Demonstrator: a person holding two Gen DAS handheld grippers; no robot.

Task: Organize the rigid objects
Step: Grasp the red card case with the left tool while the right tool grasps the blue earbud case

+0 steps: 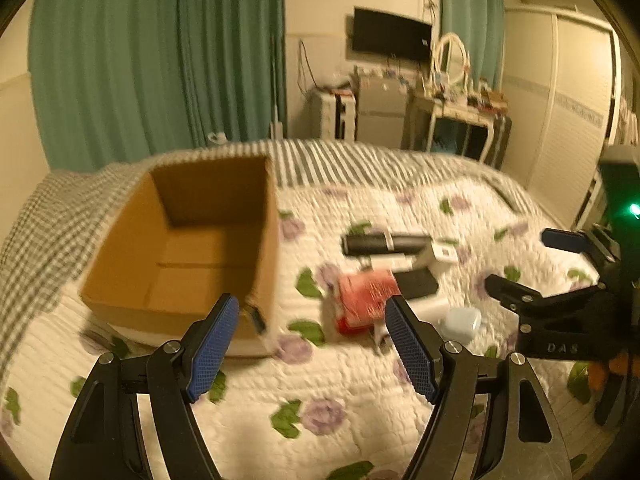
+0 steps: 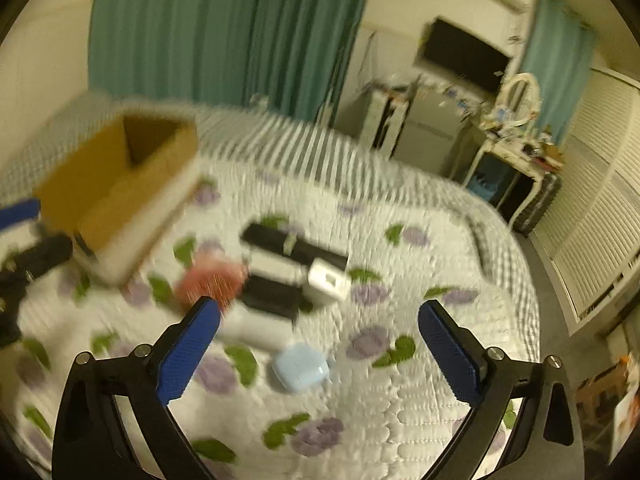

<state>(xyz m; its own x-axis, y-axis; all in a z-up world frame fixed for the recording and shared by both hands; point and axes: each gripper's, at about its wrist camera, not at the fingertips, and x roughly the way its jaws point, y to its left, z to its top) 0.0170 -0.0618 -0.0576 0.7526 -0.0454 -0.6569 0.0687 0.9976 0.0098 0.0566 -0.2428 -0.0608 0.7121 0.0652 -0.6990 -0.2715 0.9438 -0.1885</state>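
An open, empty cardboard box [image 1: 188,248] sits on the floral bed quilt [image 1: 320,380] at the left; it also shows in the right wrist view [image 2: 116,184]. To its right lies a cluster: a black cylinder [image 1: 384,243], a red packet [image 1: 366,298], a black flat item [image 1: 416,283], a white box [image 2: 326,282] and a light blue case [image 2: 300,366]. My left gripper [image 1: 312,354] is open and empty, above the quilt in front of the box and red packet. My right gripper [image 2: 320,350] is open and empty, just above the blue case.
Green curtains [image 1: 160,60] hang behind the bed. A wall TV [image 1: 390,34], a small fridge [image 1: 378,112] and a cluttered vanity table [image 1: 456,116] stand beyond the bed. White louvered wardrobe doors [image 2: 600,220] run along the right. Both views are motion-blurred.
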